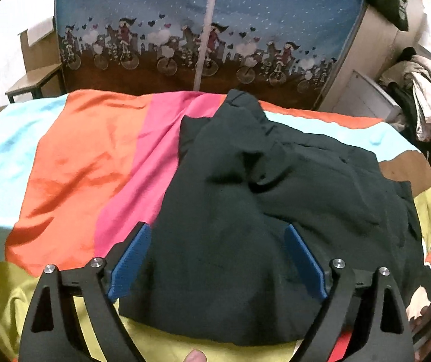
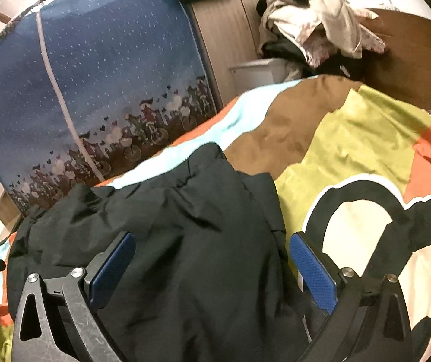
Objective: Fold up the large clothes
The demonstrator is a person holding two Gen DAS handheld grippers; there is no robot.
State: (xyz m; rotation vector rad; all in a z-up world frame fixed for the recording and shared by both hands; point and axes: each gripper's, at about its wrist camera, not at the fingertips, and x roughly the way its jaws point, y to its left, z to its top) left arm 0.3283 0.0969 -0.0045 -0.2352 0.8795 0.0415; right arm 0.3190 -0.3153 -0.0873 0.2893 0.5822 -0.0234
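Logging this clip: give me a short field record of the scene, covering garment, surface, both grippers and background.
garment: black garment, bunched, partly folded, lying on the bed
surface: colour-block bedsheet
left gripper: open, above the garment's near edge, holding nothing
right gripper: open, over the garment, holding nothing
background: blue printed curtain; heap of clothes beyond the bed

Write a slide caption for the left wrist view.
Left gripper, fingers open, over a black garment bunched on a colour-block bedspread.

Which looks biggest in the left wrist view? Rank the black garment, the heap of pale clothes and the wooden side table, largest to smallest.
1. black garment, though it lies nearest the camera
2. heap of pale clothes
3. wooden side table, close to the heap; unsure
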